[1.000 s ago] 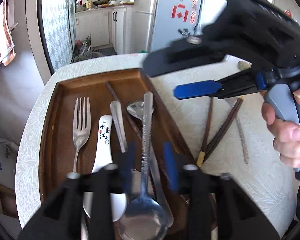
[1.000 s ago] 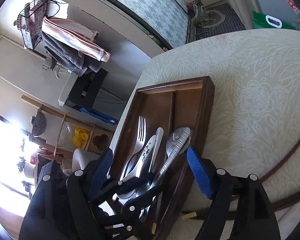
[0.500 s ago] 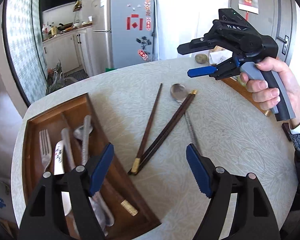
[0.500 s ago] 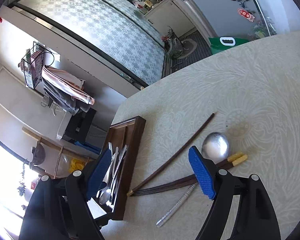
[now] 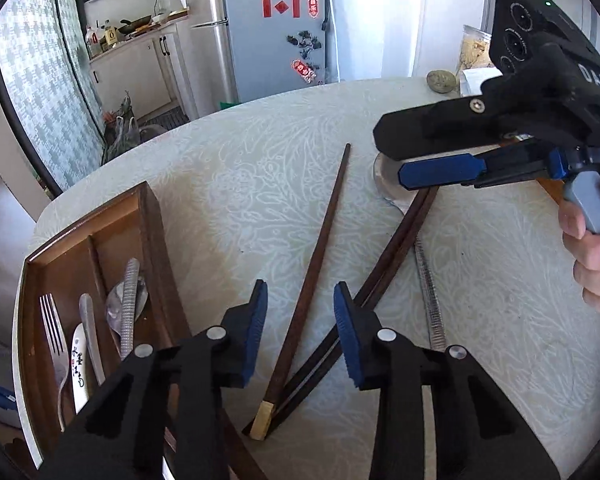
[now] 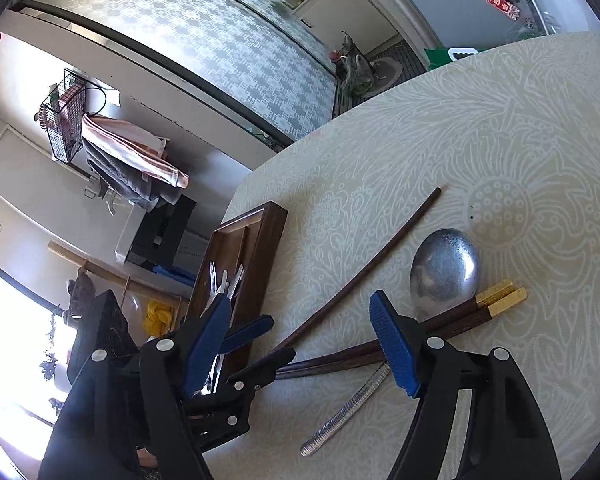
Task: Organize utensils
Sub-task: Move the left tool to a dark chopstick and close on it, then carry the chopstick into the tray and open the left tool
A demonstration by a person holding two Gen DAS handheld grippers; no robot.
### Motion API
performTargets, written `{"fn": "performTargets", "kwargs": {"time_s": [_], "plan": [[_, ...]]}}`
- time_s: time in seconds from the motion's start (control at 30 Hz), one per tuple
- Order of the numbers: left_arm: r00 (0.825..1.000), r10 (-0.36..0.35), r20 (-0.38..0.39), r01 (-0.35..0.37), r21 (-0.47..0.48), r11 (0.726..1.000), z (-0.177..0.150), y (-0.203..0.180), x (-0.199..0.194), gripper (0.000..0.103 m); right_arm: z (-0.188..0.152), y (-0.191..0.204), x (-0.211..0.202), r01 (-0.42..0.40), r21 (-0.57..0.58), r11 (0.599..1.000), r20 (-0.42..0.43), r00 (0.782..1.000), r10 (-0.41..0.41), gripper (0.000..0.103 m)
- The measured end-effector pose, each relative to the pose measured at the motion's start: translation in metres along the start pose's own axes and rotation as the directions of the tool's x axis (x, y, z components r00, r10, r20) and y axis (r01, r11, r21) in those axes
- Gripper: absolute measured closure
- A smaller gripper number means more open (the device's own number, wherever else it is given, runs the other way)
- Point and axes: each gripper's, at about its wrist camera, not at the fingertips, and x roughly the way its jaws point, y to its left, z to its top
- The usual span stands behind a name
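A round table (image 5: 236,184) with a pale leafy cloth is sitting in a kitchen, with a grey fridge (image 5: 276,24) and white cupboards (image 5: 140,76) behind it. At the table's left edge a brown wooden tray (image 5: 156,240) is holding one fork (image 5: 52,328), one white spoon with writing (image 5: 78,364) and some metal pieces I cannot count.

The left gripper (image 5: 300,336) is hanging over one loose chopstick (image 5: 320,248) near the middle of the table, with its blue fingers (image 5: 256,328) apart and nothing touching them. Half a second ago it was higher and opened wider.

Next to that chopstick two more chopsticks (image 6: 452,320) are lying as a pair across a metal spoon (image 6: 444,268), so three chopsticks and one spoon are on the cloth.

The right gripper (image 6: 300,344) is spread wide over the pair, holding nothing. It is lower and closer to the table than before.
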Motion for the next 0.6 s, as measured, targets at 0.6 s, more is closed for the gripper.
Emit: {"fn": "performTargets", "kwargs": {"time_s": [0.6], "plan": [[0.999,-0.038,-0.015,0.038,-0.013,0.999,0.005,-0.005,0.0,0.097,0.0,-0.017,0.022,0.032,0.08,0.996,-0.031,0.999,-0.03,0.036]]}}
